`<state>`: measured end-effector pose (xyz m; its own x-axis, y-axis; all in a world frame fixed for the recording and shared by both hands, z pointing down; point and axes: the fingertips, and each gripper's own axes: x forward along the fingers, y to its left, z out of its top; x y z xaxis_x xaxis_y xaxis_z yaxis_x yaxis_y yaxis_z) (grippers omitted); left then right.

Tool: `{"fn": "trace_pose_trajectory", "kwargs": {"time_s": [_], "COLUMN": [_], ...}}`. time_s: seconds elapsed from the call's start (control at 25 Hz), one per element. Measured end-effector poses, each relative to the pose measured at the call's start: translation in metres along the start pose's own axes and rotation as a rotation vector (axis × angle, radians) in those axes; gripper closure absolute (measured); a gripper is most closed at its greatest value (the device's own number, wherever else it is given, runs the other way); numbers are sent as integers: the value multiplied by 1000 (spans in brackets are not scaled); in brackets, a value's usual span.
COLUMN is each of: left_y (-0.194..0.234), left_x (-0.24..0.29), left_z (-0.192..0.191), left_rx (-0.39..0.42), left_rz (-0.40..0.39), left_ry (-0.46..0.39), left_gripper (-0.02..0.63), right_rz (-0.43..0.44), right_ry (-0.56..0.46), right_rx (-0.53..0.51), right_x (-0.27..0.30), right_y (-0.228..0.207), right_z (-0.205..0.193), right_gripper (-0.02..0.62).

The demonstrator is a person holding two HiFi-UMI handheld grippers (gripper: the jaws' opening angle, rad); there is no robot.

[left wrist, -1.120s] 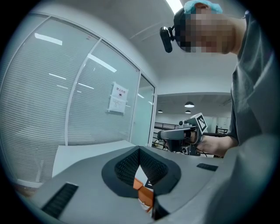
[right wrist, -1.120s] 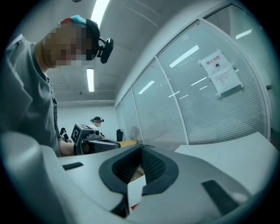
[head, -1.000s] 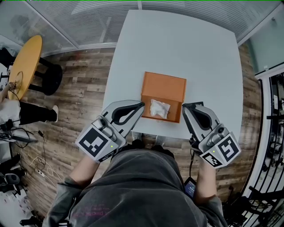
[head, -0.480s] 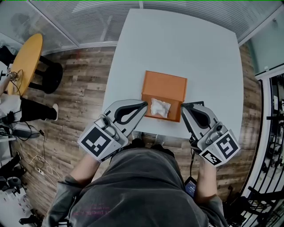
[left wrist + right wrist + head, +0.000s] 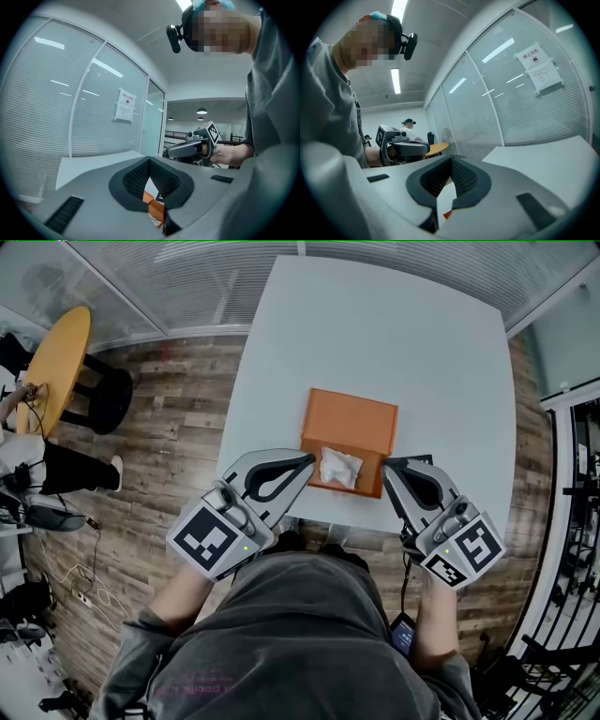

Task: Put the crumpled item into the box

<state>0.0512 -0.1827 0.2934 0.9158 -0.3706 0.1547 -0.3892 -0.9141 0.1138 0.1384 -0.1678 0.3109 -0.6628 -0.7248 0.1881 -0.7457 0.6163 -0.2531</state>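
An orange box (image 5: pixel 349 424) stands open on the white table (image 5: pixel 375 334), near its front edge. A crumpled white item (image 5: pixel 338 466) lies inside the box, against its near wall. My left gripper (image 5: pixel 308 460) is shut and empty, its tip just at the box's near left corner. My right gripper (image 5: pixel 386 463) is also shut and empty, its tip beside the box's near right corner. In the left gripper view the jaws (image 5: pixel 150 162) meet, and a strip of the orange box (image 5: pixel 154 206) shows below them. The right gripper view shows its jaws (image 5: pixel 451 160) closed too.
A round yellow table (image 5: pixel 54 371) and a dark stool (image 5: pixel 108 401) stand on the wood floor at the left, with cables and a person's legs nearby. Glass walls with blinds run behind the white table. A railing lines the right side.
My left gripper has edged slightly right, closer to the box's near left corner. The right gripper, the box and the crumpled item have hardly moved.
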Motion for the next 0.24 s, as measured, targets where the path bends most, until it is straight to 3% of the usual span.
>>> {"fn": "trace_pose_trajectory", "kwargs": {"time_s": [0.24], "left_y": [-6], "left_x": [2], "left_z": [4], "left_rx": [-1], "left_rz": [-1], "left_ry": [-4], "left_gripper": [595], "right_rz": [2], "right_ry": [4], "right_rx": [6], "right_x": [-6], "right_y": [-1], "right_z": [1], "right_gripper": [594]}}
